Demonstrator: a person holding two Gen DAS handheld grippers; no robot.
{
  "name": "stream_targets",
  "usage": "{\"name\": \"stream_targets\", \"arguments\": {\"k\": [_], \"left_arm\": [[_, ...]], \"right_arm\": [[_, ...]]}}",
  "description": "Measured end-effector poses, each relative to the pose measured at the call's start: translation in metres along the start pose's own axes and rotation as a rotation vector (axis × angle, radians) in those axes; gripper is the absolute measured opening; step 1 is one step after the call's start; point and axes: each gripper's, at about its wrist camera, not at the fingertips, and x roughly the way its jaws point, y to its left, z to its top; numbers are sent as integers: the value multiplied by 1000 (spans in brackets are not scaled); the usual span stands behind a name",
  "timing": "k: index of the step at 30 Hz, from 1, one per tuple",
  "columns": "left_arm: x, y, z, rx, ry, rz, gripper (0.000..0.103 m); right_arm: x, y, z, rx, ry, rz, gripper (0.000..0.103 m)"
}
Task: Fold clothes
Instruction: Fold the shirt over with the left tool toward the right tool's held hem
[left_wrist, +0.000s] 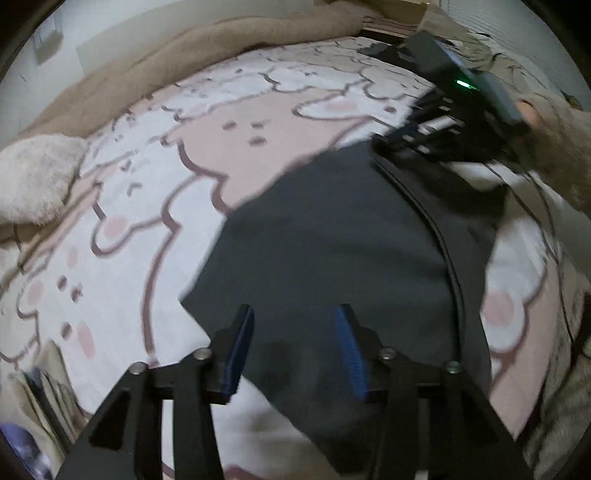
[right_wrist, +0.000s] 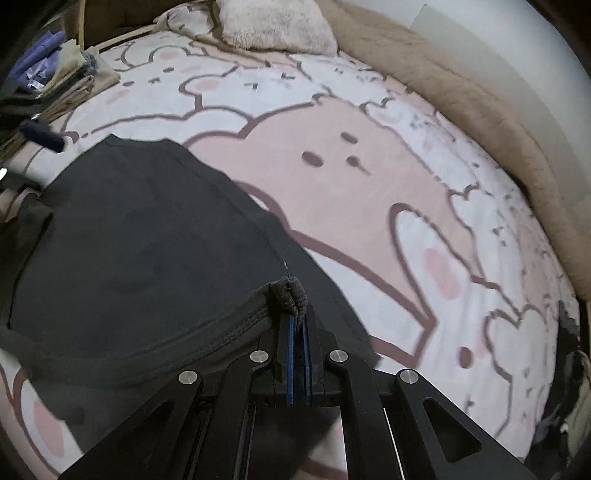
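Bedroom setup, basically: everything happens on a bed with a pink-and-white cartoon bunny sheet (left_wrist: 155, 229), a beige blanket (right_wrist: 480, 122) bunched along the far edge and a fluffy pillow (right_wrist: 275, 26) up by the head. A pile of other clothes (right_wrist: 66, 77) sits off at one corner, though I can't tell whether those are folded or waiting.

The dark grey garment (right_wrist: 147, 240) is spread on the sheet, mostly flat, with at least one layer lying over another — the stitched hem curves across the lower part in the right wrist view. The right gripper (right_wrist: 297, 321) has its blue pads clamped tight on a bunched corner of that hem, and you can see the fabric puckered up right between the tips. The left gripper (left_wrist: 295, 347) has its fingers spread wide with nothing between them, hovering just over the near edge of the garment. In the left view you can also see the other gripper at the far side with the person's hand (left_wrist: 554, 133) behind it.

My read is that this is mid-fold, with one corner pinched and lifted. Whether that corner is about to be carried across or has just been brought over, I can't say from this alone.

Either way the garment needs tension on both ends — so the left one probably wants to close on the near edge so the cloth doesn't drag or wrinkle.
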Motion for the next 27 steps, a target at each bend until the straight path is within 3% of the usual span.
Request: {"name": "stream_targets", "arguments": {"k": [2, 7, 11, 14, 15, 16, 21, 27], "left_arm": [[1, -1, -11, 2, 24, -33, 57], [23, 1, -21, -9, 130, -57, 57], [31, 8, -20, -80, 156, -105, 56], [34, 15, -19, -142, 167, -147, 34], [34, 16, -19, -164, 167, -162, 19], [31, 14, -20, -177, 163, -164, 14], [9, 0, -20, -151, 130, -66, 13], [-36, 7, 14, -87, -19, 26, 13]], "right_arm": [[5, 4, -1, -5, -4, 7, 3], [8, 7, -1, -5, -8, 11, 3], [11, 7, -2, -10, -8, 10, 3], [11, 8, -2, -7, -10, 9, 4], [11, 8, -3, -5, -11, 8, 3], [11, 8, -3, -3, -13, 6, 4], [7, 7, -5, 13, -26, 4, 4], [-12, 0, -10, 51, -63, -1, 4]]}}
